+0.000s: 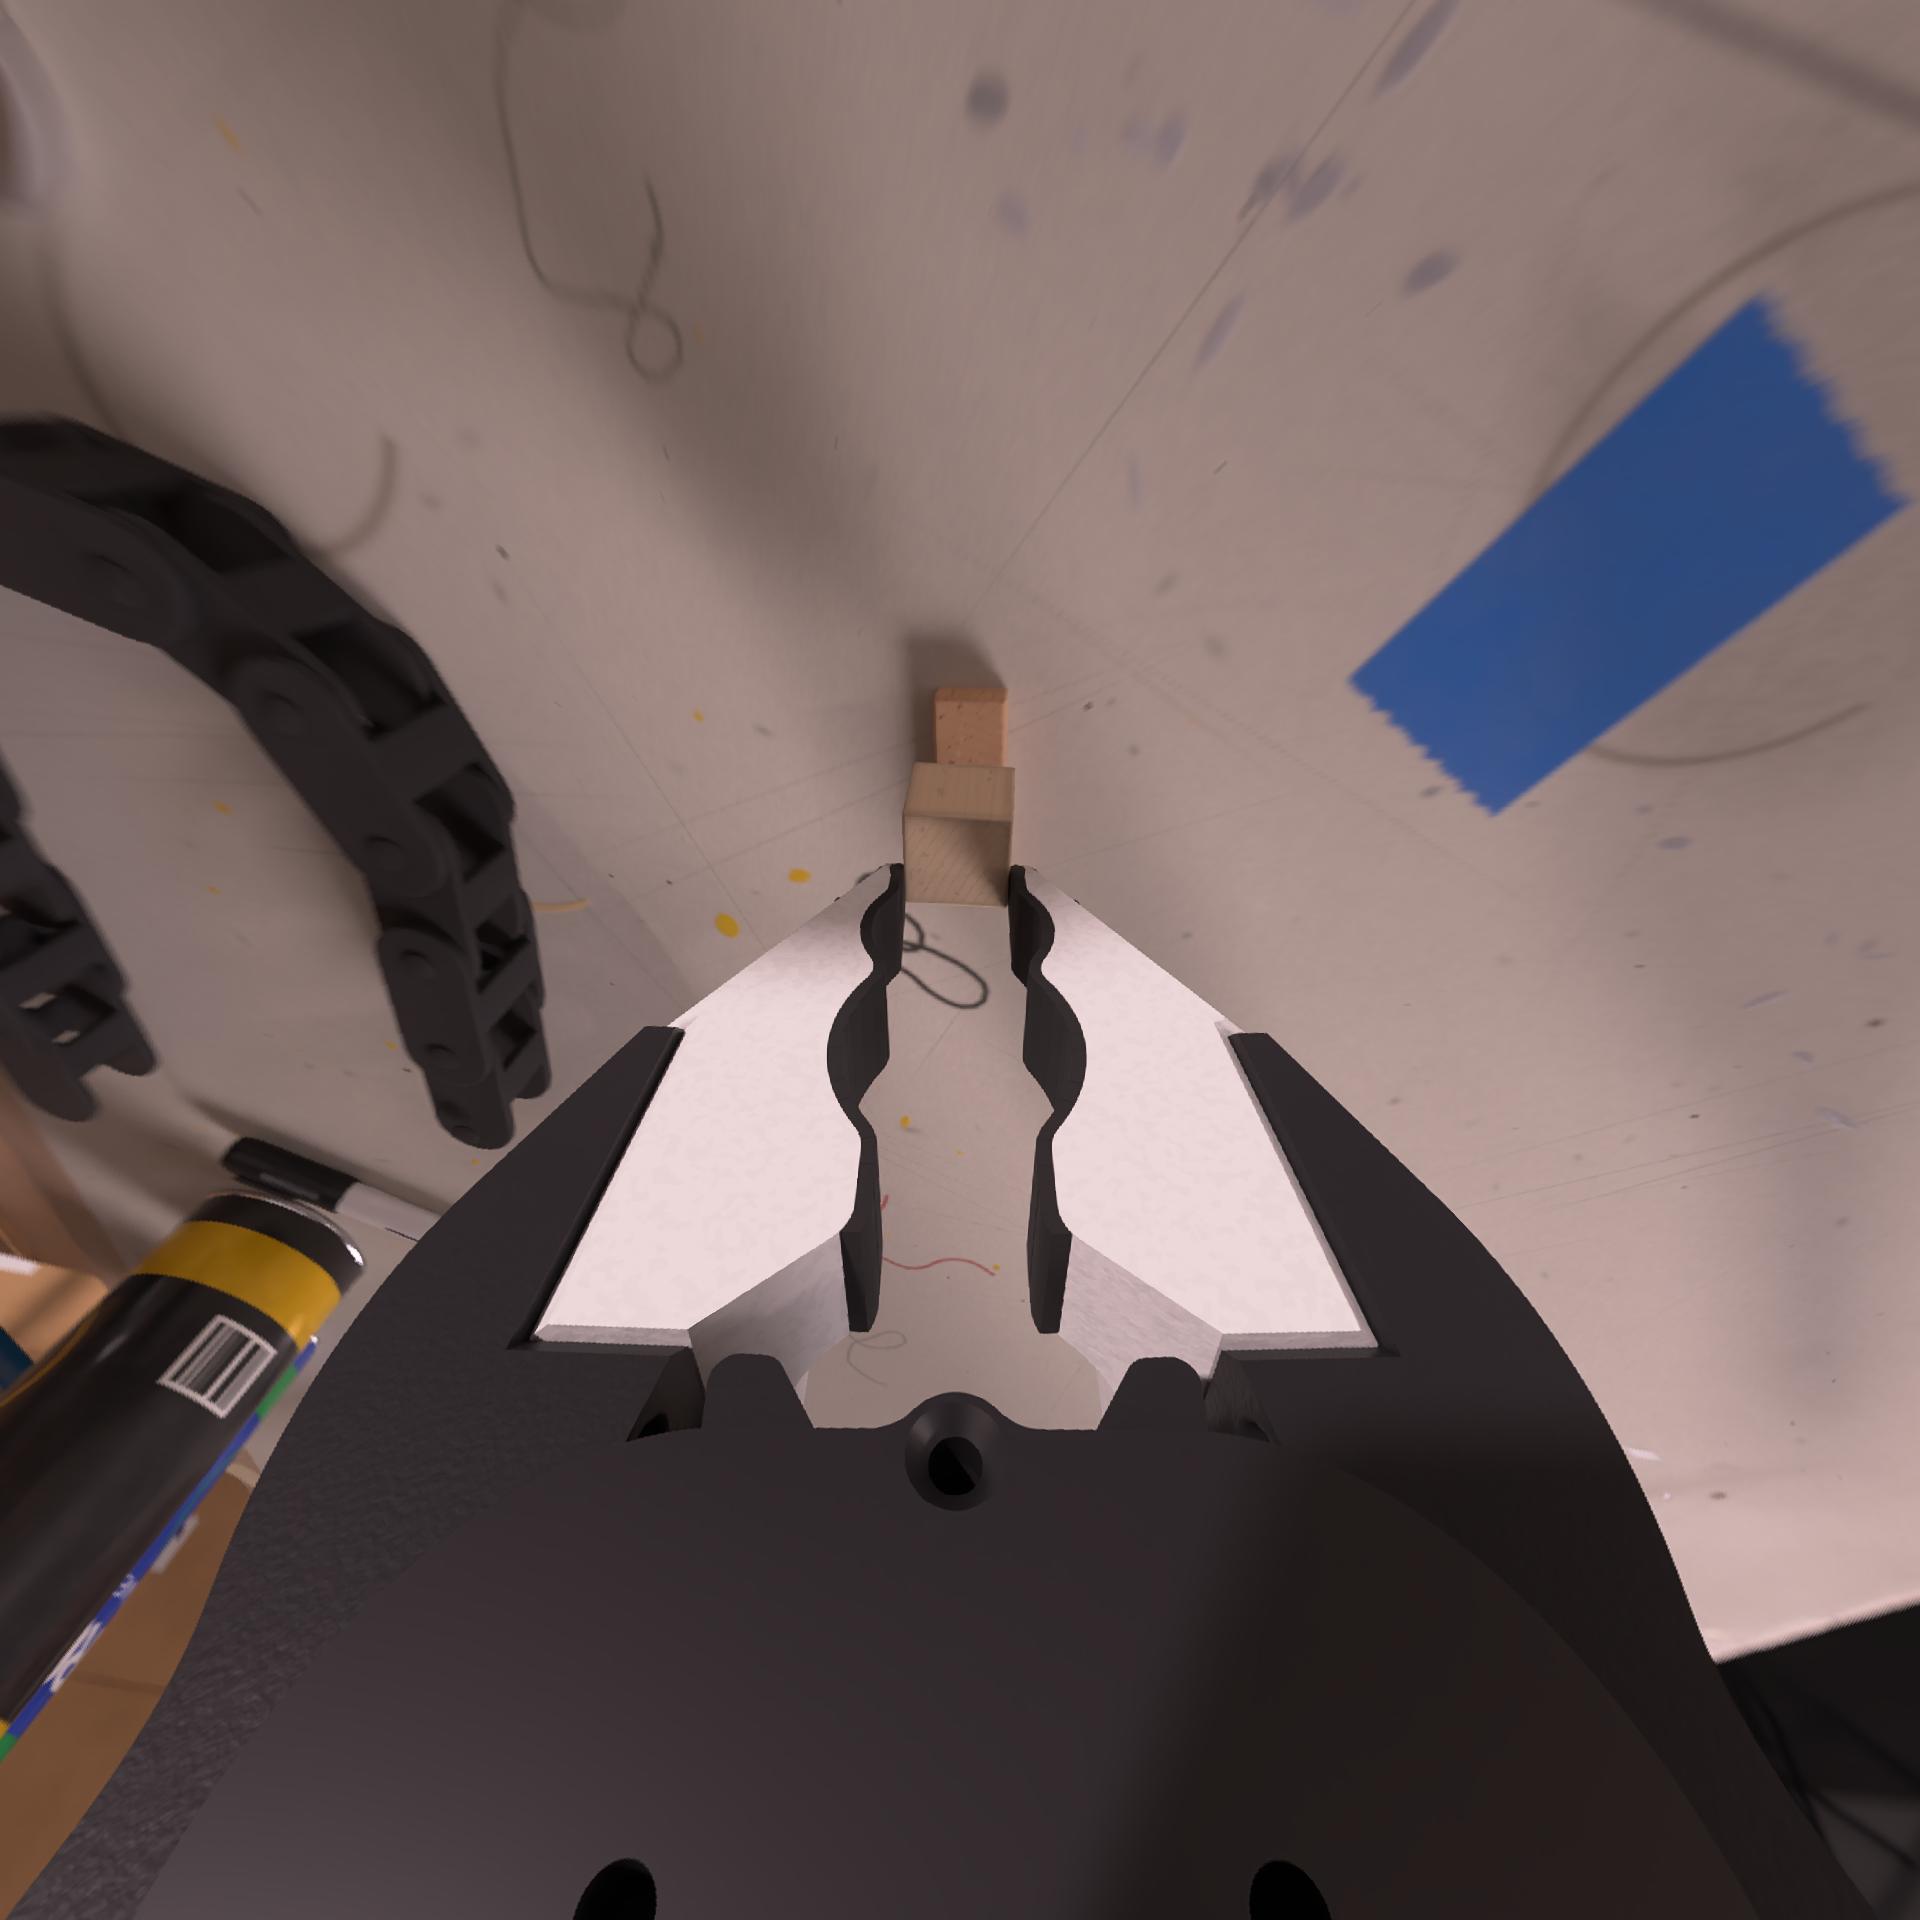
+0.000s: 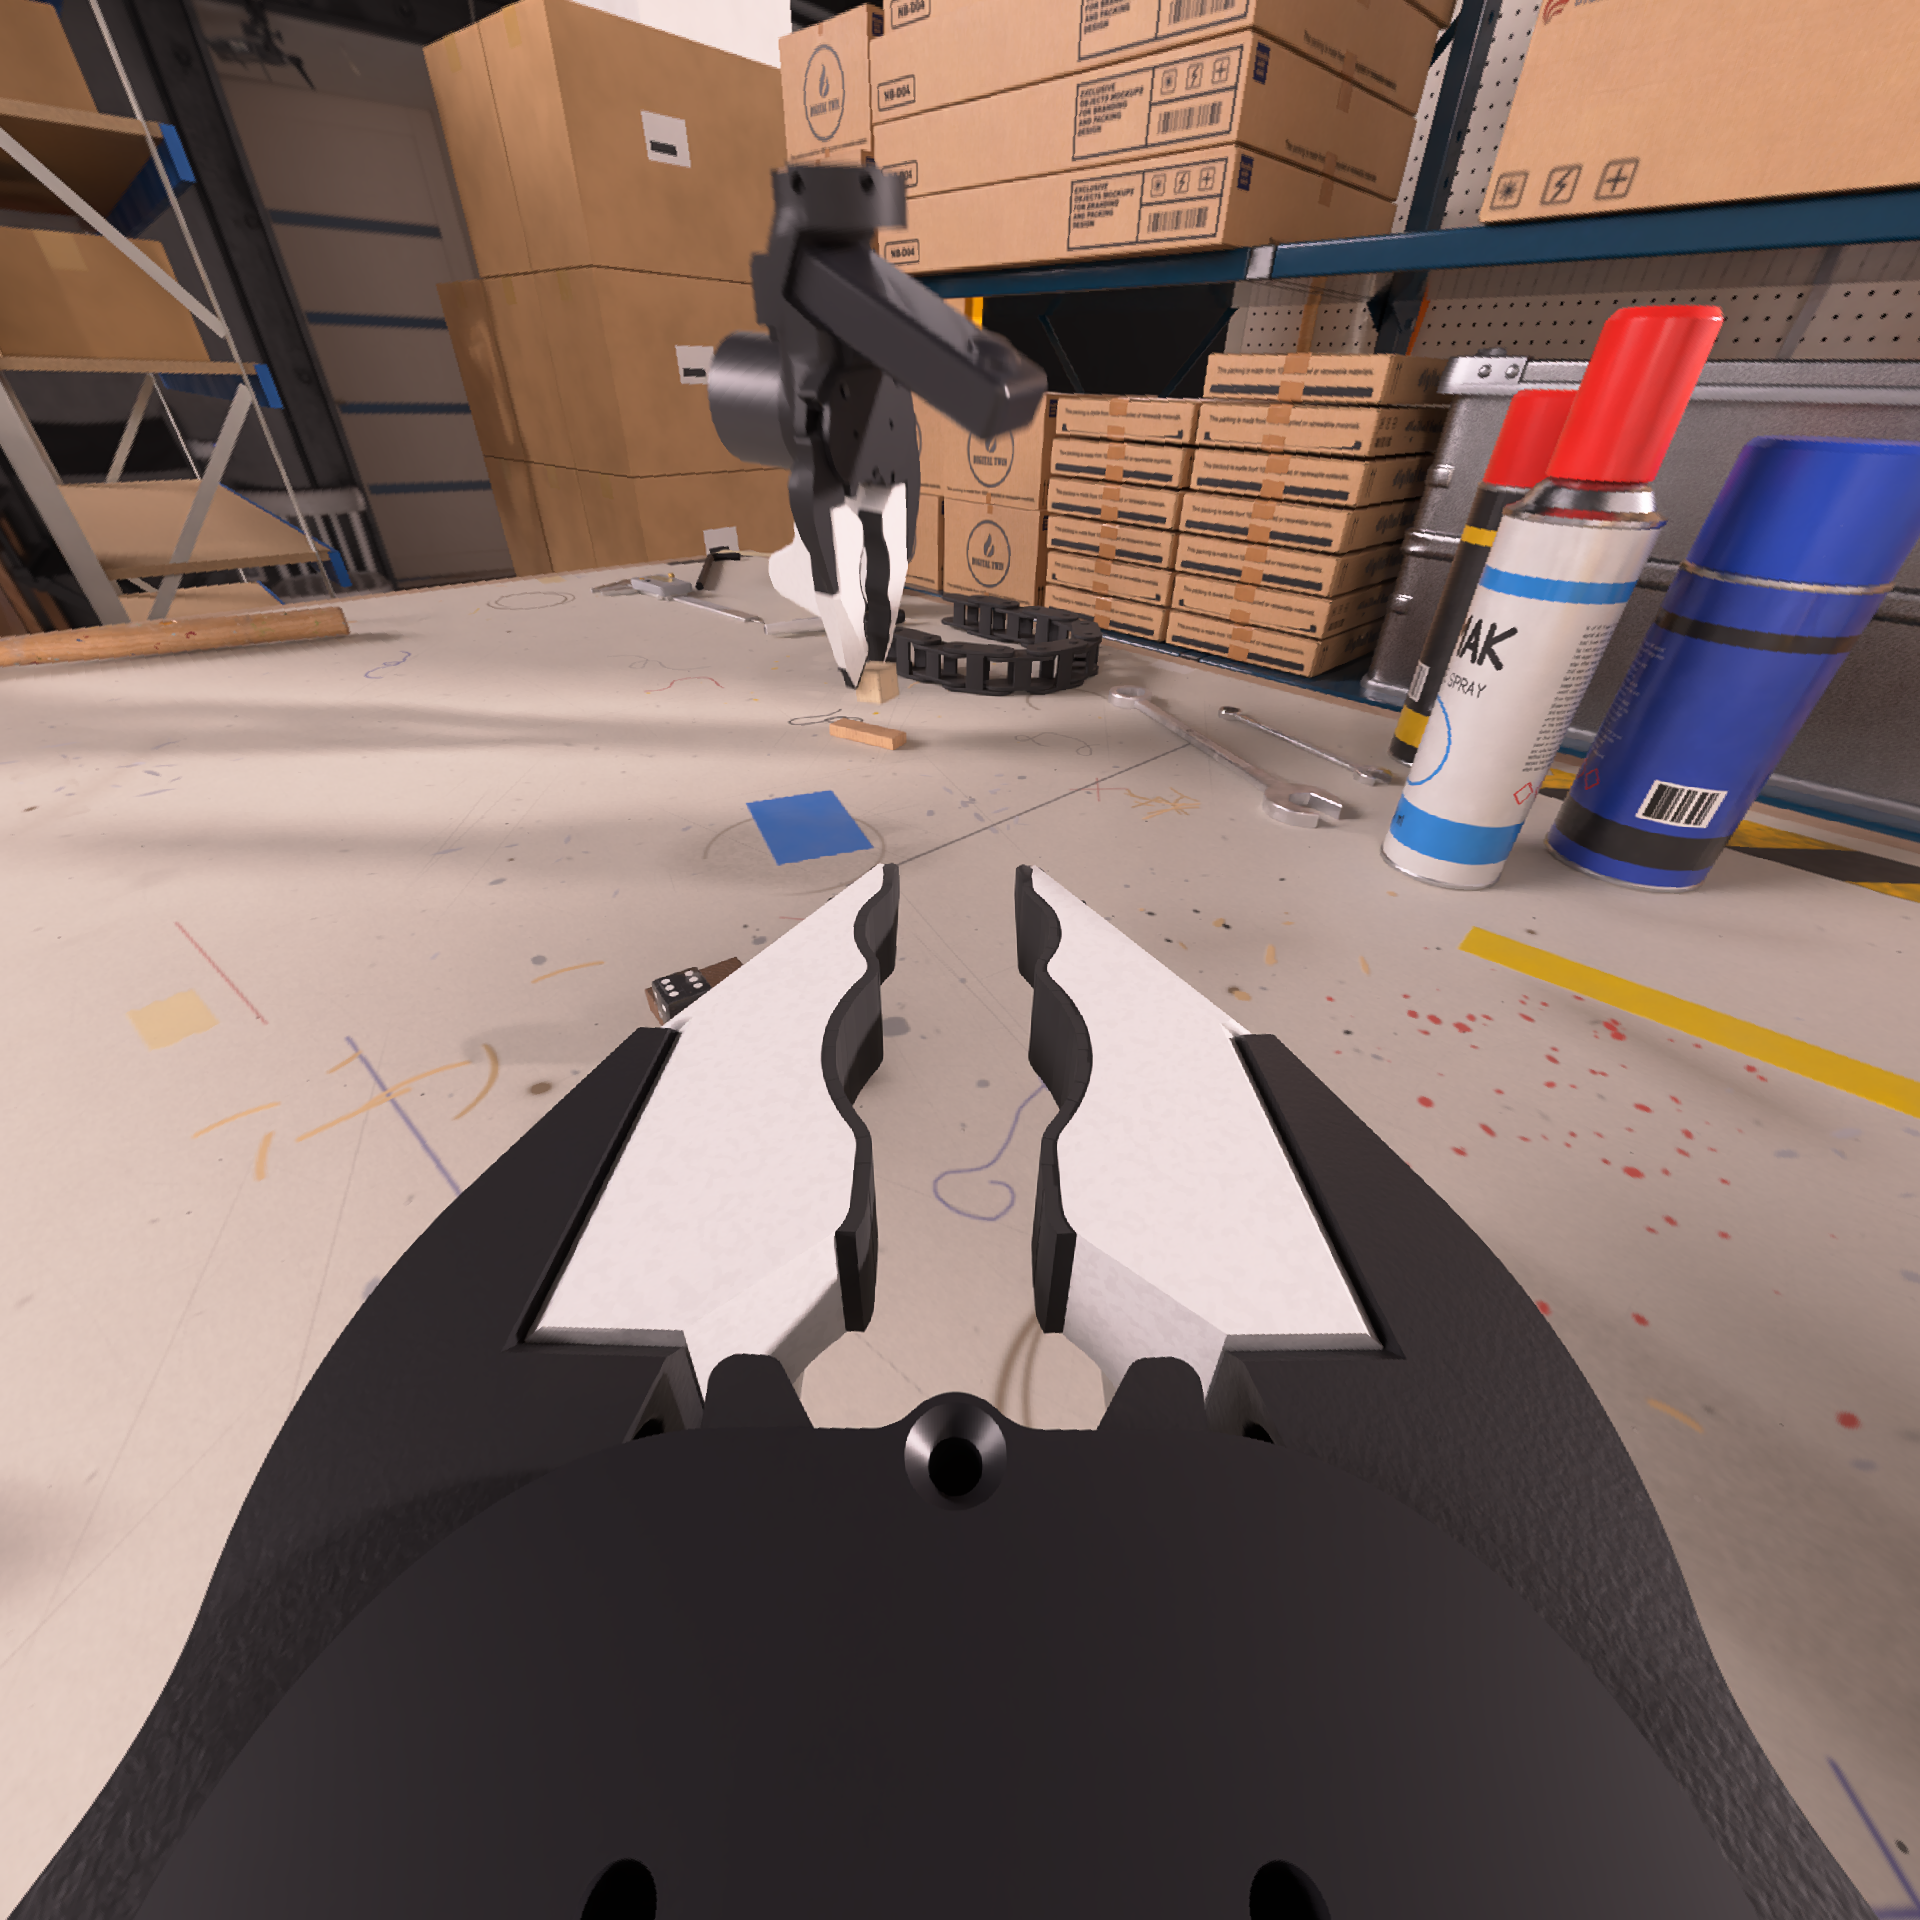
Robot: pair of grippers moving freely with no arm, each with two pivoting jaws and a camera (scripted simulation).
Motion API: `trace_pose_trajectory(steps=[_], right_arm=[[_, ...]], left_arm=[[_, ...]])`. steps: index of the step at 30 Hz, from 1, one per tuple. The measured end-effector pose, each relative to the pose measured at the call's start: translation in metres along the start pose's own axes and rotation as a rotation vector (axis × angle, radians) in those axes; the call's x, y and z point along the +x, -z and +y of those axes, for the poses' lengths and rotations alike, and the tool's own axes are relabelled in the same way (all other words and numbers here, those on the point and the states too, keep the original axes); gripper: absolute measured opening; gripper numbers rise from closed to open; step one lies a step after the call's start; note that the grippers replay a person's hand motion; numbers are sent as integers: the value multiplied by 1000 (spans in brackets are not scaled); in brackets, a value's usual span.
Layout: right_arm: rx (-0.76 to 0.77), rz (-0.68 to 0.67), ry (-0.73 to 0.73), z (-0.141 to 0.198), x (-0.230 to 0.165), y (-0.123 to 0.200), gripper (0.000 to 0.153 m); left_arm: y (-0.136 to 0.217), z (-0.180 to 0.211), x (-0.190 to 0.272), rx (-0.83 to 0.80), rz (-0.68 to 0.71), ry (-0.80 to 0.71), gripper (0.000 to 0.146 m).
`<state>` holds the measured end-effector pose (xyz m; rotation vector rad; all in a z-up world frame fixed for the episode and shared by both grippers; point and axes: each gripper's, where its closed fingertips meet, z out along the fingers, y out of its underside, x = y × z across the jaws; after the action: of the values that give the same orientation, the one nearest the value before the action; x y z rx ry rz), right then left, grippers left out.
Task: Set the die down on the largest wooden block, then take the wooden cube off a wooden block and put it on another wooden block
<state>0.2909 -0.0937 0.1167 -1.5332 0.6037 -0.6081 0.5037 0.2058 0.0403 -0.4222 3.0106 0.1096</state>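
In the left wrist view my left gripper [image 1: 956, 883] looks down at the table and its fingertips are shut on a pale wooden cube [image 1: 958, 847]. A small orange-tan wooden block [image 1: 971, 722] lies just beyond the cube. In the right wrist view the left gripper [image 2: 862, 665] hangs tilted with the cube [image 2: 881, 688] at its tips, low over the table, and a flat wooden block [image 2: 869, 736] lies in front of it. My right gripper [image 2: 956, 883] is open and empty. A dark die [image 2: 677, 987] sits just left of its left finger, beside a brown wooden piece [image 2: 719, 971] that the finger mostly hides.
A black cable chain [image 1: 312, 727] curves at the left and also shows behind the cube [image 2: 997, 644]. Blue tape [image 2: 805, 826] lies mid-table. Spray cans [image 2: 1538, 623], a blue can [image 2: 1745, 665] and wrenches [image 2: 1226, 758] stand at the right. Cardboard boxes line the back.
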Motion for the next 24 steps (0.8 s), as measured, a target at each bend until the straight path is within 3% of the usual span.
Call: trace_pose_trajectory(steps=[4, 8, 12, 15, 24], right_arm=[[4, 5, -4, 0, 1, 0, 22], [-1, 0, -13, 1, 1, -1, 22], [-13, 11, 2, 3, 1, -2, 22], [-18, 31, 26, 3, 2, -1, 22], [-59, 7, 52, 11, -2, -3, 22]], left_arm=[[54, -32, 31, 213, -49, -99, 19], [93, -76, 122, 390, -36, -359, 19], [80, -109, 223, 439, 20, -635, 19], [56, -126, 270, 444, 62, -764, 19], [28, -144, 297, 460, 92, -854, 20]])
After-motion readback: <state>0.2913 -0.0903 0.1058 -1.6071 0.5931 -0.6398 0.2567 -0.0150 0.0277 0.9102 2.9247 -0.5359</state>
